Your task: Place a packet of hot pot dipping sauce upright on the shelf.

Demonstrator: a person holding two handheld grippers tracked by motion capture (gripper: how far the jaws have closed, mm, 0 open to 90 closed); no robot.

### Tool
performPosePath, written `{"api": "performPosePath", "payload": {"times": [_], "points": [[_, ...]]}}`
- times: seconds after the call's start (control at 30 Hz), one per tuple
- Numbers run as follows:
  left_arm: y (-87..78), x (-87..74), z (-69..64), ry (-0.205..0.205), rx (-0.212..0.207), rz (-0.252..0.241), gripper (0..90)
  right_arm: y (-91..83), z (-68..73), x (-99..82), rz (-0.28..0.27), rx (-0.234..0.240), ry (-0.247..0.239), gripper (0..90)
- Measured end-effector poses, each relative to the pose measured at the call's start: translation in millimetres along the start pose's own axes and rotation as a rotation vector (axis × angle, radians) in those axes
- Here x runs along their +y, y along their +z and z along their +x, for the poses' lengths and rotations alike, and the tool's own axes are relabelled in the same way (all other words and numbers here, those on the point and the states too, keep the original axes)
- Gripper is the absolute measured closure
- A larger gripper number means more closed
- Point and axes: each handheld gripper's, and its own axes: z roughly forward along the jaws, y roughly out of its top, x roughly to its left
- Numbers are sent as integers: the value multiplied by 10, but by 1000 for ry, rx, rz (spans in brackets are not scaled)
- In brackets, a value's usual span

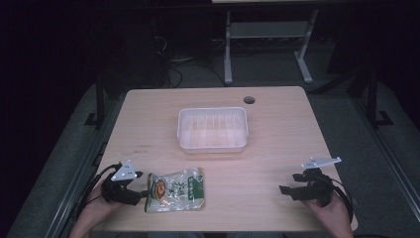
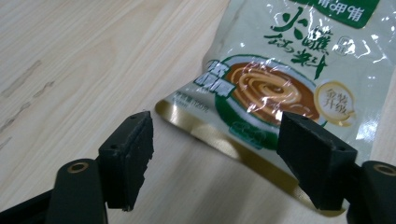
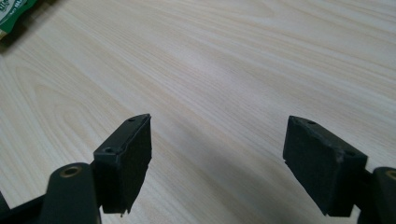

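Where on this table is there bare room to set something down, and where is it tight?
Bare wood lies between the sauce packet and the right tongs, along the table right of the white tray, and left of the tray up to the far-left corner. It is crowded at the near-left edge, where the open left tongs meet the packet.
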Motion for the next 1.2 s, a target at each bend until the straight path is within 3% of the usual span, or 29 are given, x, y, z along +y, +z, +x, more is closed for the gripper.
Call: {"api": "performPosePath", "payload": {"times": [0.3, 0.6, 0.7, 0.9, 0.97, 1.2], "points": [[47, 41, -42, 24, -43, 9, 242, 48, 32, 6, 20, 10, 6, 217], [111, 61, -80, 50, -76, 40, 230, 64, 136, 43, 10, 22, -22, 215], [119, 67, -93, 58, -86, 41, 271, 72, 218, 67, 3, 32, -41, 216], [117, 68, -79, 54, -124, 37, 452, 112, 384, 169, -5, 50, -57, 245], [122, 75, -83, 57, -129, 39, 479, 121, 460, 232, -2, 56, -43, 276], [149, 88, -100, 68, -138, 50, 526, 217, 769, 500, 20, 79, -116, 375]]}}
